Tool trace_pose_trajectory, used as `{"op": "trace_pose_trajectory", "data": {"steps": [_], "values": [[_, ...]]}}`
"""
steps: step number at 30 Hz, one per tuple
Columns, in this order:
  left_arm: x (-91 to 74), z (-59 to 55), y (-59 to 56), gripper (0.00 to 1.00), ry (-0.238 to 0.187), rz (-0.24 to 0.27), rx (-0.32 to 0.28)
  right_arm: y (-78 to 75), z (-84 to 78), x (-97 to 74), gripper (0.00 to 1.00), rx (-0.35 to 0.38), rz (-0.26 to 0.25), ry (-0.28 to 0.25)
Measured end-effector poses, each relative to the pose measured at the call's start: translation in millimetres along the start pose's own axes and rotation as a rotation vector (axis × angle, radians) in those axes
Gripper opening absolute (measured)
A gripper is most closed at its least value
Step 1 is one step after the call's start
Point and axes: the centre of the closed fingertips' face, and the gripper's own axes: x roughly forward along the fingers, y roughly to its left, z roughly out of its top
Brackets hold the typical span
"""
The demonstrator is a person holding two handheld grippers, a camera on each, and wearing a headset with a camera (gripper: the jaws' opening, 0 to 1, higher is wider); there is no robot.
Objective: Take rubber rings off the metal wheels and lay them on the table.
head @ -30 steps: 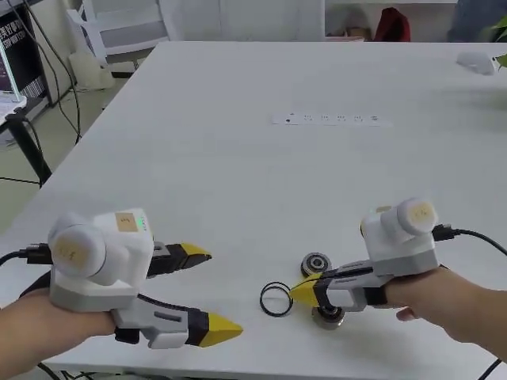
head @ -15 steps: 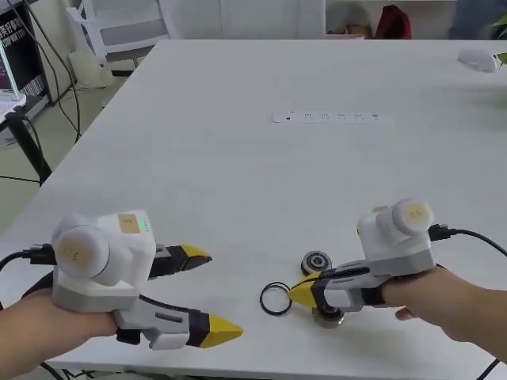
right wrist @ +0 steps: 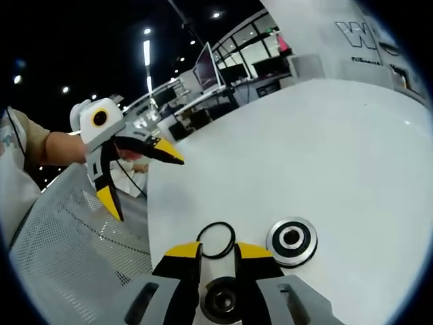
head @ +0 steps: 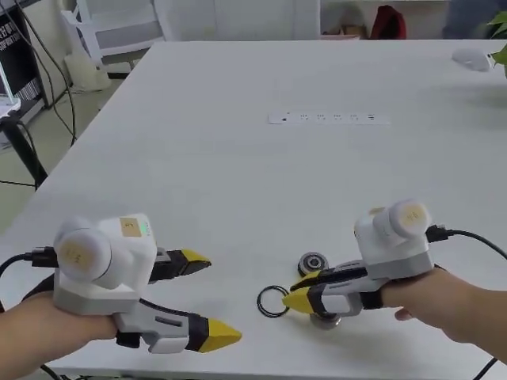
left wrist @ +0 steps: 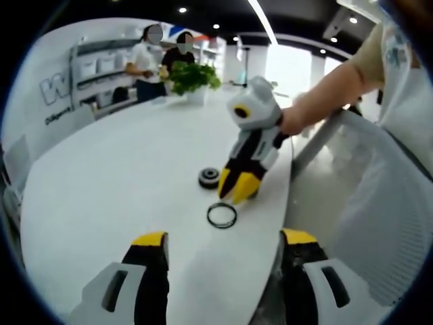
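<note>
A loose black rubber ring (head: 272, 301) lies flat on the white table (head: 261, 182) near its front edge. My right gripper (head: 295, 298) points left, its yellow tips just right of the ring (right wrist: 216, 240). Its jaws are shut on a metal wheel (right wrist: 220, 298), which rests on the table under the fingers (head: 325, 319). A second metal wheel (head: 313, 263) lies flat just behind it (right wrist: 291, 240). My left gripper (head: 207, 295) hovers open to the left, holding nothing. From it I see the ring (left wrist: 222, 215), the second wheel (left wrist: 209, 177) and the right gripper (left wrist: 238, 189).
A white power strip (head: 329, 119) lies across the middle of the table. A green plant (left wrist: 191, 76) stands at the far end, with people behind it. A mesh chair (right wrist: 67, 250) sits by the table's front edge. The left gripper (right wrist: 145, 184) faces me over that edge.
My right gripper has slid slightly left, bringing its tips closer to the ring. The left gripper has barely moved. The head view has shifted a little.
</note>
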Motion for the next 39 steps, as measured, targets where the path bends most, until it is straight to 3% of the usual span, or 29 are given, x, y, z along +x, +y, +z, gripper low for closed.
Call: {"op": "trace_pose_trajectory", "data": {"steps": [5,21,39], "values": [[1.3,1.6,0.3,0.67,0.000,-0.004,0.000,1.9,3.1,-3.7,0.20,-0.002,0.007,-0.009],[3.4,8.1,3.7,0.68,-0.006,-0.007,0.004,-3.9,31.9,-28.1,0.27,0.016,-0.014,-0.114],[14.1,26.4,14.9,0.68,-0.013,-0.002,0.031,-23.1,35.1,-54.8,0.31,-0.014,-0.088,-0.149]]}}
